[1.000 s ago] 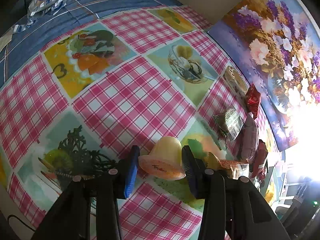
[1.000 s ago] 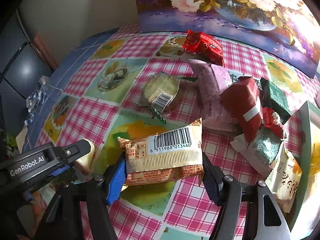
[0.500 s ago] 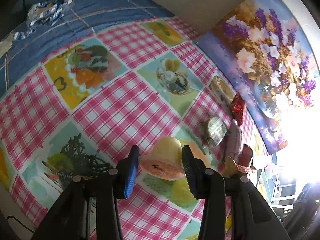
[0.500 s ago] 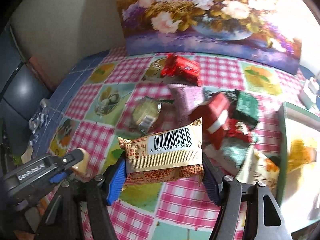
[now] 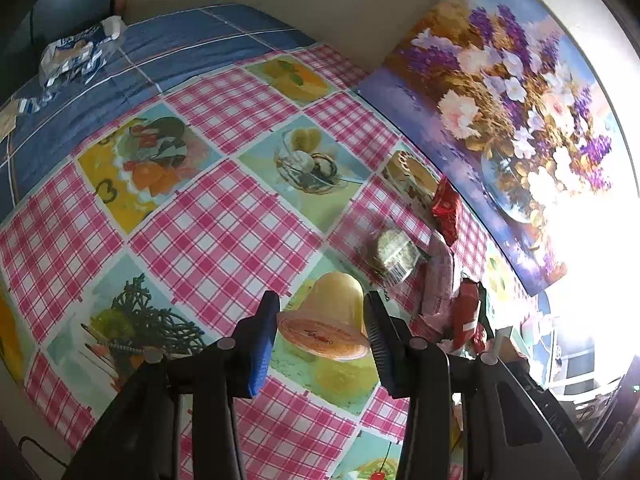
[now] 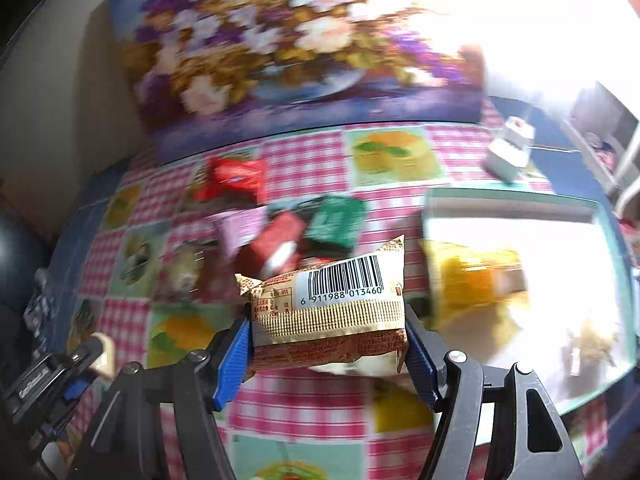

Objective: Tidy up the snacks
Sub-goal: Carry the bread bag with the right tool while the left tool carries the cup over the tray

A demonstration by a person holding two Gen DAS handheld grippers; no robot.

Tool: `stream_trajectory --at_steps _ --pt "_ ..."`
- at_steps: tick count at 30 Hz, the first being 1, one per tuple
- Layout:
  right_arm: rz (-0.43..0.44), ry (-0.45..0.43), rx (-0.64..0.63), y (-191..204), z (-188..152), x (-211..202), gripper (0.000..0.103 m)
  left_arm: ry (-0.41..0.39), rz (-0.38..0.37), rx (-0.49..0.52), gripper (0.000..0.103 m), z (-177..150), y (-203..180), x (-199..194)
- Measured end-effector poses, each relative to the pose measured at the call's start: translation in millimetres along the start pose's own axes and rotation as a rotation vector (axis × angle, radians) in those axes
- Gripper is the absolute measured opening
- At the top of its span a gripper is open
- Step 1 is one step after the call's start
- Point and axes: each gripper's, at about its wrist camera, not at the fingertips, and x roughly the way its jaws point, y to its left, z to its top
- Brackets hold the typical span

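Note:
My left gripper (image 5: 320,330) is shut on a small yellow jelly cup (image 5: 330,320) and holds it above the checked tablecloth (image 5: 224,240). In the right wrist view my right gripper (image 6: 330,344) is shut on a tan snack packet with a barcode (image 6: 332,304), lifted over the table. A pile of snack packets, red (image 6: 236,178), green (image 6: 334,220) and pink (image 6: 240,228), lies beyond it. To the right sits a pale green tray (image 6: 516,204) with a yellow packet (image 6: 476,276) in it. The left gripper (image 6: 86,354) shows at the lower left.
A flower painting (image 5: 508,92) leans on the wall behind the table. A round wrapped biscuit (image 5: 394,252) and red packets (image 5: 446,208) lie along it. A crumpled blue-white wrapper (image 5: 76,52) sits on the far blue border. A small white box (image 6: 510,148) stands behind the tray.
Both grippers have risen with their snacks. The right one has swung right, bringing the tray into view. The left one has tilted so more of the painting shows.

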Motion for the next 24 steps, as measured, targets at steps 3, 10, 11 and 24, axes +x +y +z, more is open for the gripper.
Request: stream_trajectory --at_steps 3,10,11,24 --pt "-0.033 -0.008 0.048 -21.9 5.0 -5.4 0.071 -0.001 0.000 0.026 0.045 -3.2 -10.0 -1.0" --pt "-0.148 -0.059 0.096 -56.1 15.2 -17.8 0.071 0.012 -0.010 0.128 0.045 -16.4 -47.3 0.0" --pt "-0.154 -0.062 0.107 -61.5 16.5 -19.0 0.071 0.020 -0.017 0.146 0.045 -19.7 -54.8 0.9" --pt "-0.268 -0.083 0.259 -134.5 26.8 -29.4 0.071 0.094 -0.051 0.332 0.045 -52.4 -128.7 11.8"
